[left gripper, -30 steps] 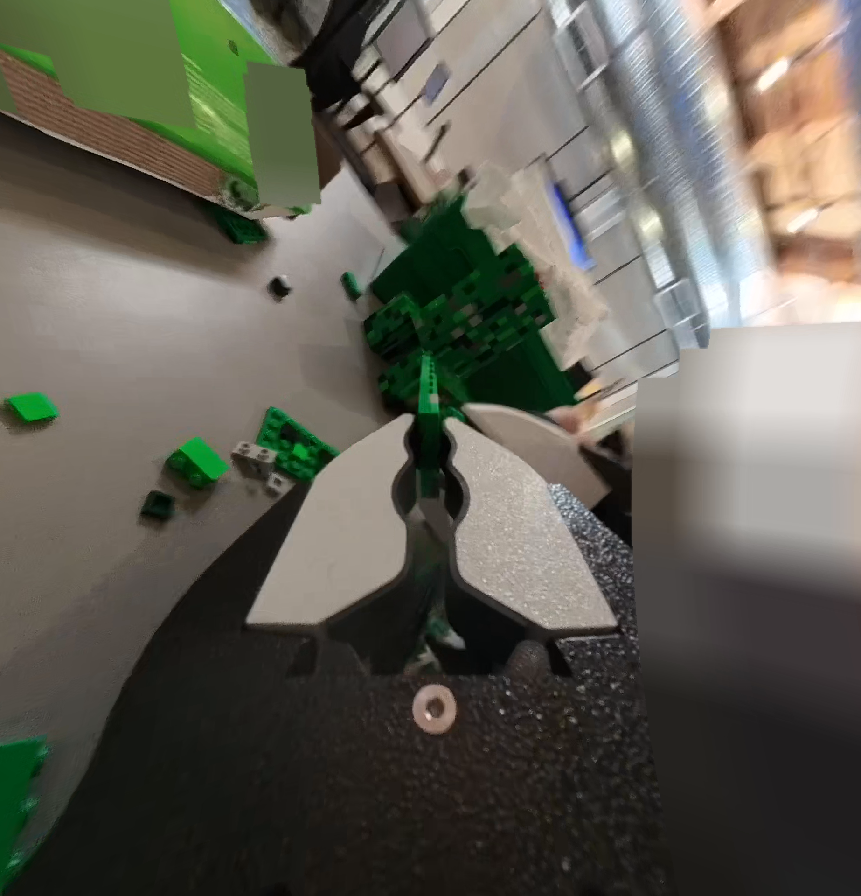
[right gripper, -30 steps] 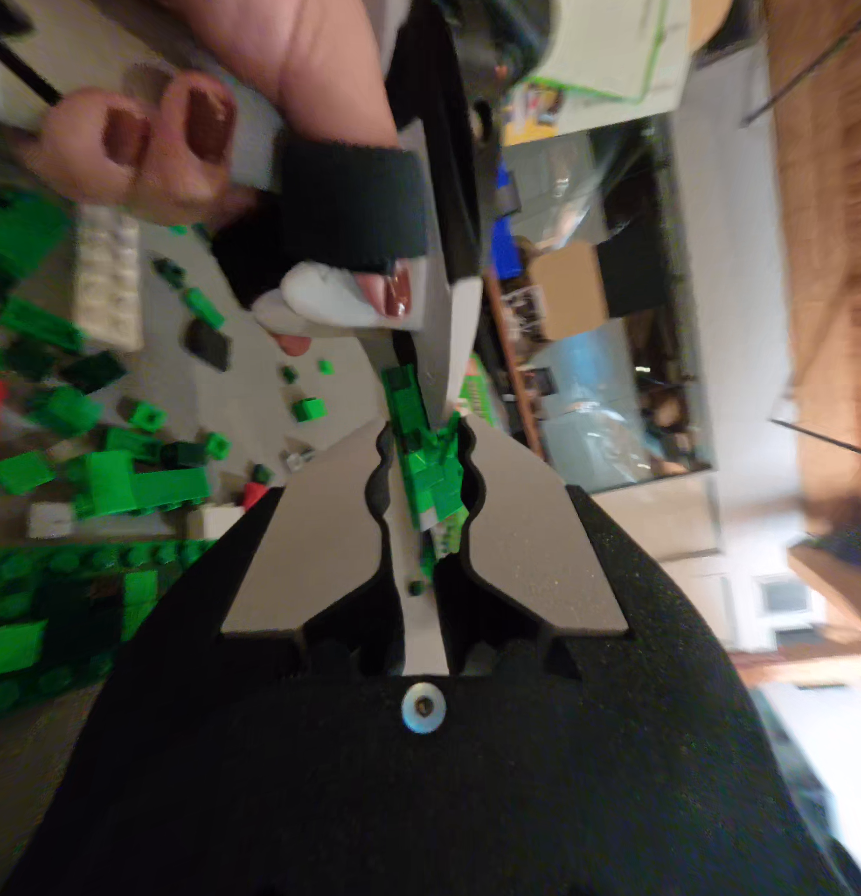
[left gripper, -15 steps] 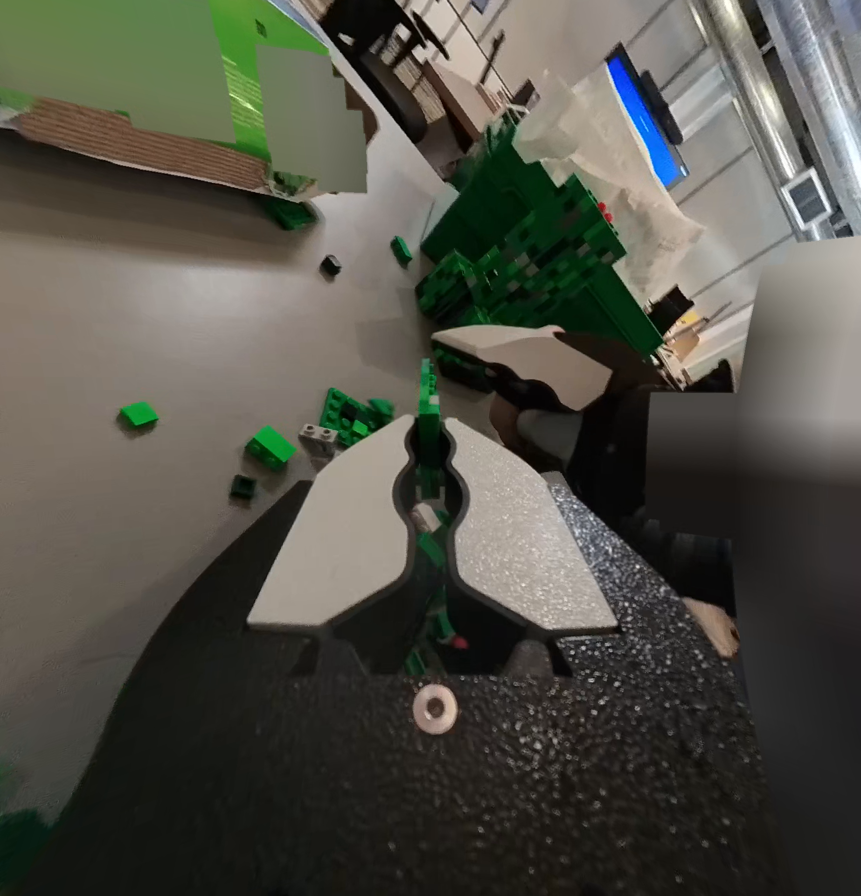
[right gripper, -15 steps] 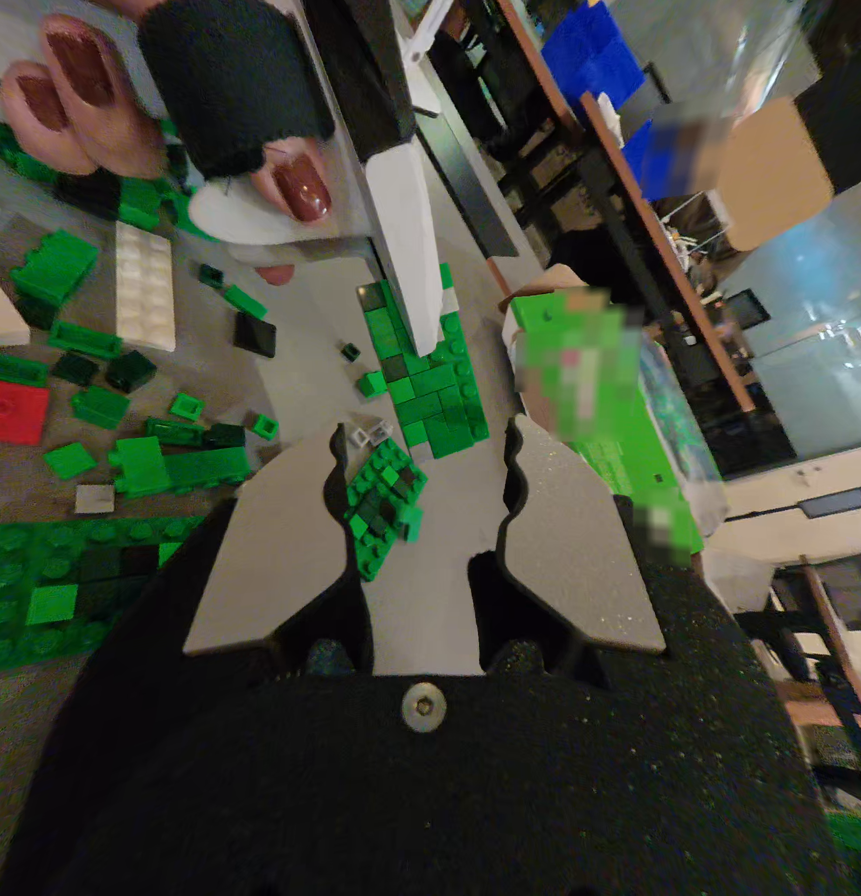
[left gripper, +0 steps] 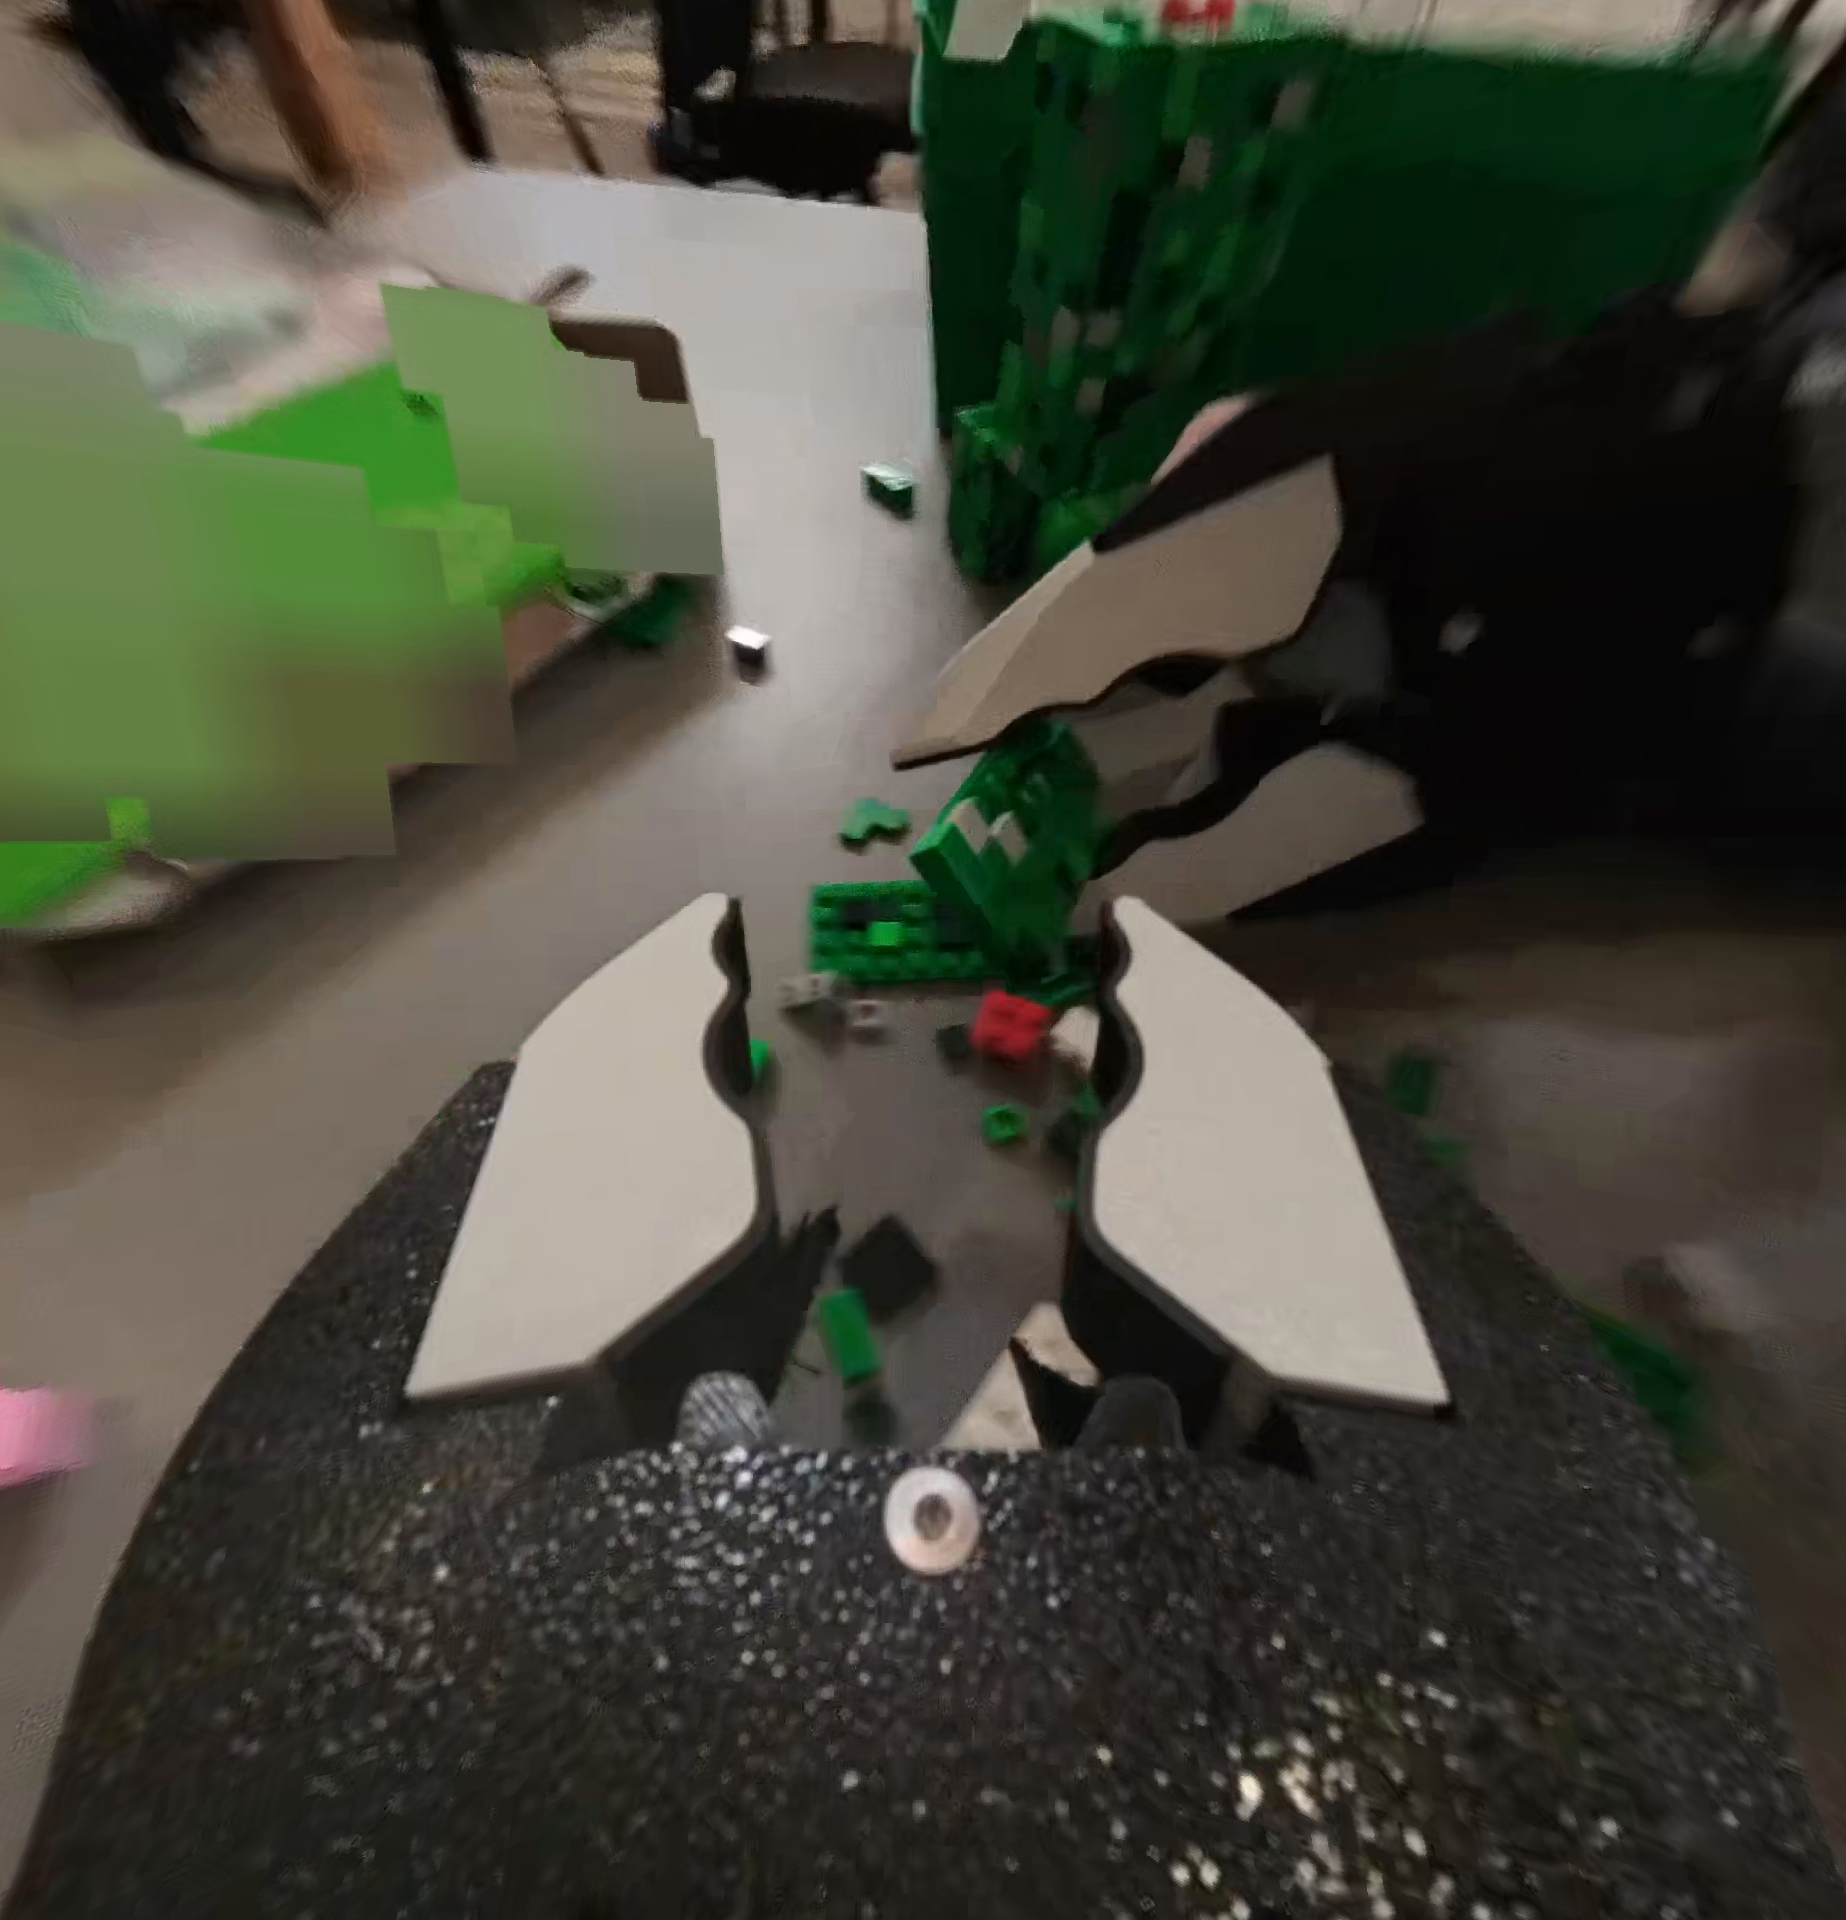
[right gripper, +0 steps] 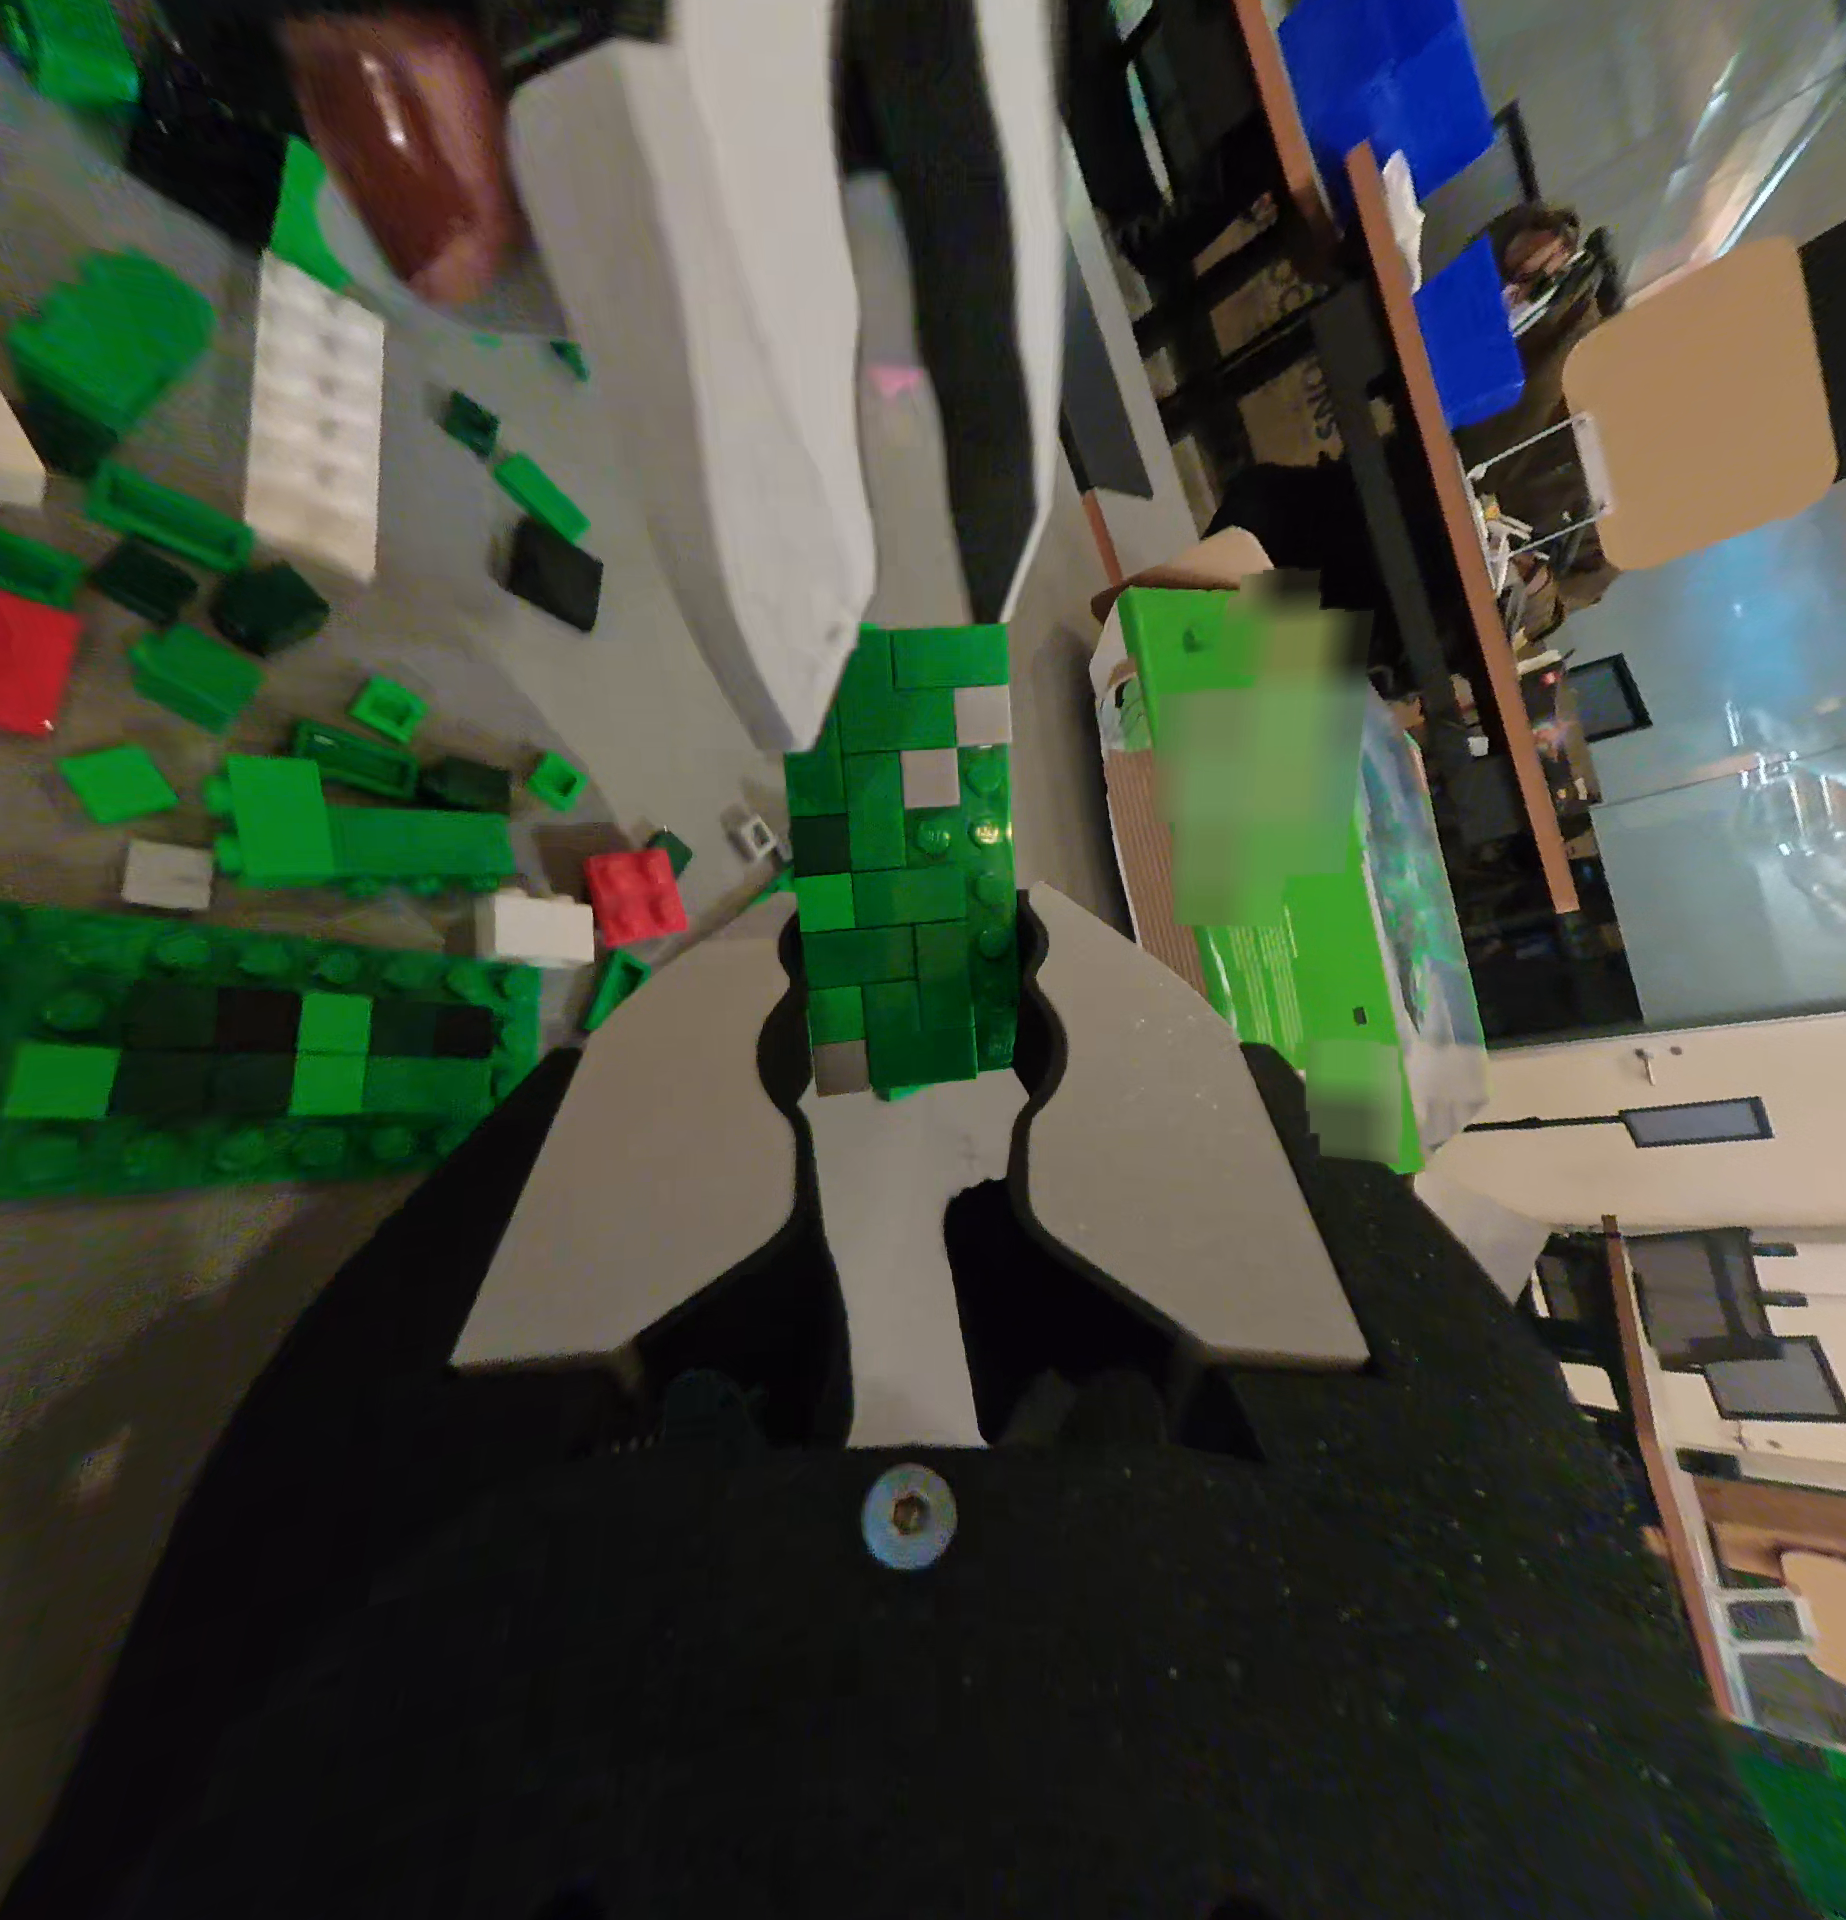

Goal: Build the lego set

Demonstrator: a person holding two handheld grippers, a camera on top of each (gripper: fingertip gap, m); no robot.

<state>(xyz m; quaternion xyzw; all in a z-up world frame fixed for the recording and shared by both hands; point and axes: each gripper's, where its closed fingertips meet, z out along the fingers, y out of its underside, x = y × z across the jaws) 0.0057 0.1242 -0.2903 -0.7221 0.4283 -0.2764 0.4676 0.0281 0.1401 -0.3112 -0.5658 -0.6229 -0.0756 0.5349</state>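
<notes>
My right gripper (right gripper: 914,920) is shut on a flat green tiled lego panel (right gripper: 903,831) with a few grey tiles and holds it above the table. In the left wrist view this panel (left gripper: 1007,842) sits tilted between the right gripper's fingers (left gripper: 1127,613). My left gripper (left gripper: 919,925) is open and empty, just short of the panel. Its pale fingers (right gripper: 784,416) show above the panel in the right wrist view. A small green studded plate (left gripper: 877,935) lies on the table under the panel. A tall green lego build (left gripper: 1158,260) stands at the back.
A long green baseplate (right gripper: 223,1132) with dark tiles lies left. Loose green bricks, a red brick (right gripper: 636,896), a white brick (right gripper: 534,928) and a white plate (right gripper: 316,426) are scattered around it. A green set box (right gripper: 1303,966) stands right; the box (left gripper: 306,436) sits left in the left wrist view. The tips of one gripper are about 4 cm away from the tips of the other. The tall green lego build (left gripper: 1158,260) sits 15 cm or so from the ends of my right fingers.
My left gripper held the panel, then opened and let it go. My right gripper, open half a second ago, has shut on the panel. Both views have swung round.
</notes>
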